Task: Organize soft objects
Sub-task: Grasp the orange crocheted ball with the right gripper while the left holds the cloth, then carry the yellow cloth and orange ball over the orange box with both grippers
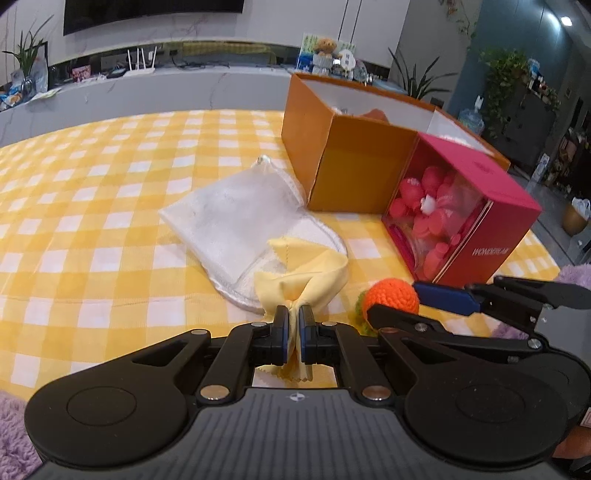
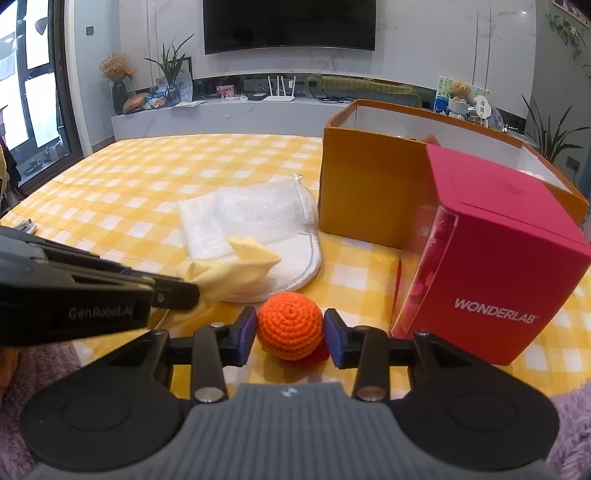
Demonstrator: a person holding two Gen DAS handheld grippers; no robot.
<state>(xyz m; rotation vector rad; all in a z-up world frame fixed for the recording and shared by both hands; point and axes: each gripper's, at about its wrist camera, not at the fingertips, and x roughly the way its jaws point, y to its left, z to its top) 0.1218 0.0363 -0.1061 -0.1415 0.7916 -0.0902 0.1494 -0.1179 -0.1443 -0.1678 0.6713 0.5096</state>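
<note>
Yellow cloth [image 1: 299,273] pinched in left gripper [image 1: 293,325], trailing away lengthwise; right gripper [image 2: 290,332] apart around orange crochet ball [image 2: 290,325]

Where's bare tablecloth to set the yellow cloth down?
Free: the checked tablecloth left of the white mesh bag, out to the far edge. Crowded: the near right corner, among the orange ball, pink box and orange box.

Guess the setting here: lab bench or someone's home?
Most likely a home living room. A wall-mounted TV hangs above a long low console holding a Wi-Fi router, potted plants and a teddy bear. The work surface is a table under a yellow checked tablecloth.
</note>
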